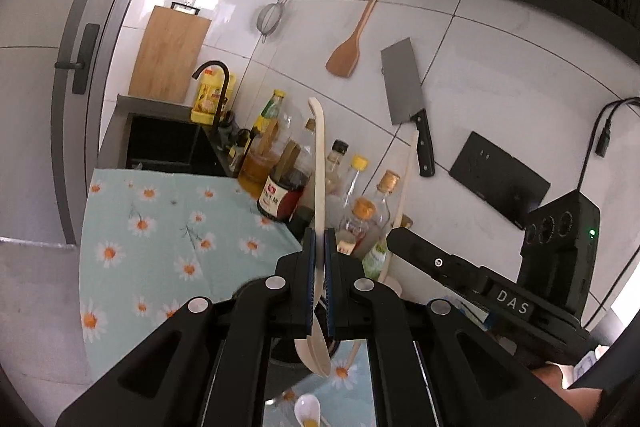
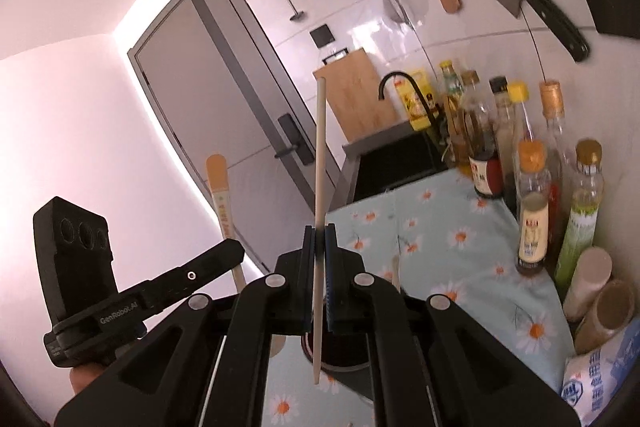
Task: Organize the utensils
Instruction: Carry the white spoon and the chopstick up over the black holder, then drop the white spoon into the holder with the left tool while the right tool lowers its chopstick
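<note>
My left gripper (image 1: 319, 239) is shut on a pale wooden spoon (image 1: 319, 163), held upright with its bowl down over a dark round holder (image 1: 288, 359) on the floral cloth. My right gripper (image 2: 319, 235) is shut on a thin pale chopstick (image 2: 320, 155), upright, its lower tip over the dark holder (image 2: 340, 363). The left gripper and its spoon also show in the right wrist view (image 2: 224, 187) at the left. A white ceramic spoon (image 1: 306, 411) lies on the cloth below the left gripper.
Several sauce and oil bottles (image 1: 280, 187) stand along the tiled wall. A cleaver (image 1: 404, 87), a wooden spatula (image 1: 348, 51) and a strainer (image 1: 268, 19) hang on the wall. A black sink (image 1: 168, 147) with a tap lies beyond the cloth. A salt bag (image 2: 600, 379) lies at the right.
</note>
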### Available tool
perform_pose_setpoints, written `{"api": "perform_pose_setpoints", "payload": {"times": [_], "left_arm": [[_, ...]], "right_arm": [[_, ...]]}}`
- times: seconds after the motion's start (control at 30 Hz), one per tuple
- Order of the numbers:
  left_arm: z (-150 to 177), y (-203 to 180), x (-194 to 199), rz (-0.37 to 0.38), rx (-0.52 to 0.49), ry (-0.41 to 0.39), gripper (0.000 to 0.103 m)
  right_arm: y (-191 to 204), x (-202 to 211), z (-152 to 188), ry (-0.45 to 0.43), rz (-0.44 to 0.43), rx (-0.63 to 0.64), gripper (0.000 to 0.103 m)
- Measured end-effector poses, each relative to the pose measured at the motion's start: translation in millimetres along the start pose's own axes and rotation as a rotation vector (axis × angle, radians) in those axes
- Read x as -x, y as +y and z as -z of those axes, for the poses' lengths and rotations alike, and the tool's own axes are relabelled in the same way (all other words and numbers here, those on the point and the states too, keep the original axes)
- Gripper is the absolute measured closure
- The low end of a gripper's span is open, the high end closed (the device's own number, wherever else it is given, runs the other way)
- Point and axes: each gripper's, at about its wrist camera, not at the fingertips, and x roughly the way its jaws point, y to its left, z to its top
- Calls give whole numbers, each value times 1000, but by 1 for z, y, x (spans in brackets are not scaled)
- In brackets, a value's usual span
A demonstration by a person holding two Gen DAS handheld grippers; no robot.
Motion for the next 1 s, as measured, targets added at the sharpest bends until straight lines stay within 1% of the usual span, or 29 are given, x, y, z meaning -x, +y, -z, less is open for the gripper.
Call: {"api": "perform_pose_setpoints", "payload": {"times": [0.17, 0.4, 0.47, 0.6, 0.7, 0.8, 0.9, 1.0], "left_arm": [[-10, 1, -8, 9, -19, -22, 100], [-13, 3, -18, 6, -42, -37, 100], [-9, 5, -22, 5, -55, -47, 100], [1, 10, -33, 10, -58, -34, 100], [8, 16, -42, 18, -41, -22, 100], [16, 18, -48, 16, -60, -20, 100], [26, 23, -55, 23, -41, 5, 100], [35, 22, -60, 16, -65, 30, 100]], "right_arm": [[4, -9, -13, -14, -4, 37, 97], [-2, -20, -16, -34, 11, 38, 97], [-4, -23, -13, -37, 19, 39, 97], [-13, -31, -6, -30, 44, 28, 97], [-21, -37, 0, -15, 75, 21, 97], [-23, -41, 7, -3, 91, 33, 97], [-26, -45, 15, 17, 103, 36, 97], [-31, -50, 22, 44, 110, 21, 97]]}}
